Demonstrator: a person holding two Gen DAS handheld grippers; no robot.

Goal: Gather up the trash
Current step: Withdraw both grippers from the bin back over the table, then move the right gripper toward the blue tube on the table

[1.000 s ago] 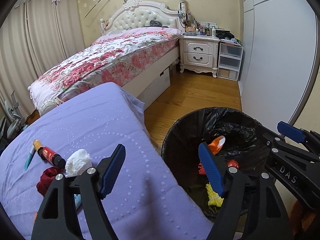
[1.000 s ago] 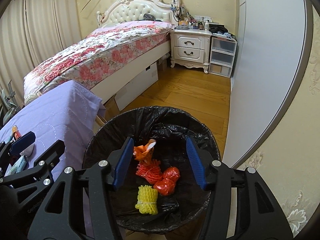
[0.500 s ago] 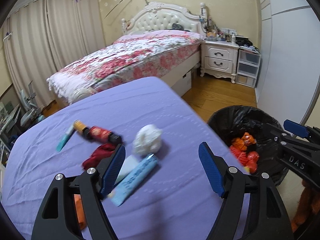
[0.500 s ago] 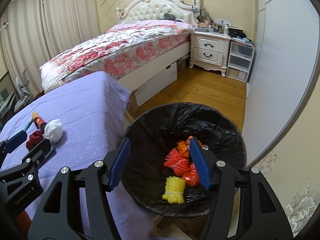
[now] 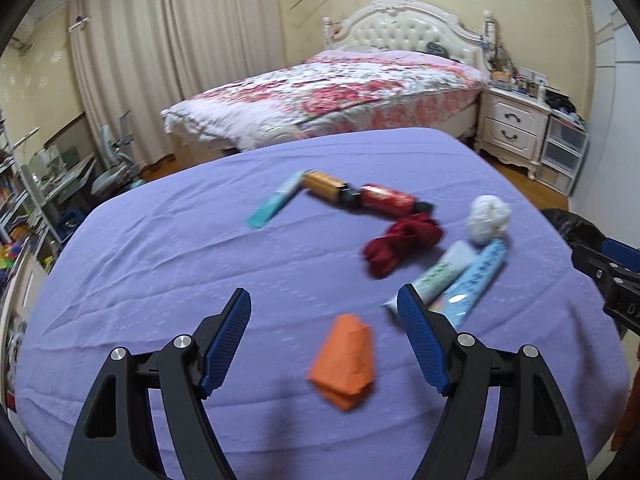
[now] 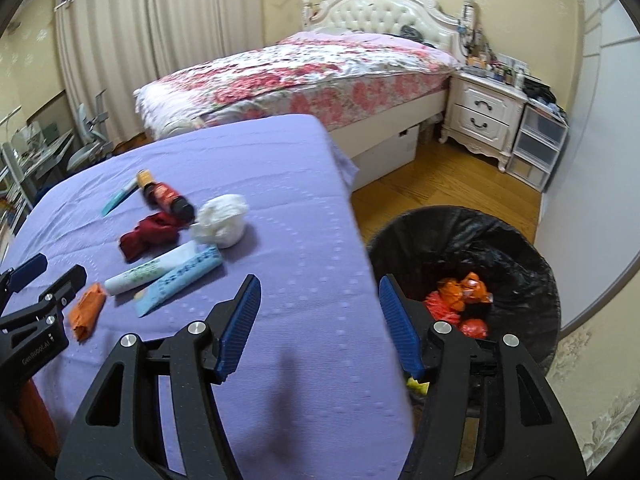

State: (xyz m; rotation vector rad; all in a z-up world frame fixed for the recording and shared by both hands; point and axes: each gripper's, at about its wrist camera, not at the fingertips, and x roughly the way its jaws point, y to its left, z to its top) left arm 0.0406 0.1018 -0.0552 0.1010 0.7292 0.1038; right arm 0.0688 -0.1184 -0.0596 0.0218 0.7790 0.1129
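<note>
Left gripper [image 5: 324, 312]: my jaws stand wide apart and grasp nothing; they hang above the purple cover [image 5: 160, 264], with the orange wad [image 5: 344, 360] lying on the cover between them in the view, not touched.
Right gripper [image 6: 318, 312]: my jaws are apart and empty, over the right edge of the cover, beside the bin [image 6: 464, 240].
Orange wad: crumpled paper, nearest to my left gripper, apart from the other trash.
Tubes: a white-green tube [image 5: 438, 274] and a light blue tube [image 5: 476, 276] lie side by side, touching, just behind the right finger [image 5: 420, 340] of my left gripper.
White wad [image 5: 488, 218]: a tissue ball at the far end of the two tubes.
Red cloth [image 5: 400, 246]: bunched, just left of the white wad.
Bottle [image 5: 360, 196]: lying flat behind the red cloth, with red label and amber end.
Teal stick [image 5: 276, 204]: a thin pack at the amber end of the bottle.
Bin: black bag inside, on the wood floor [image 6: 432, 184] beside the cover; orange and red trash [image 6: 460, 300] is at its bottom.
Background: a floral bed [image 6: 304, 72] and a white nightstand [image 6: 480, 116]; the pictures are a little blurred.
</note>
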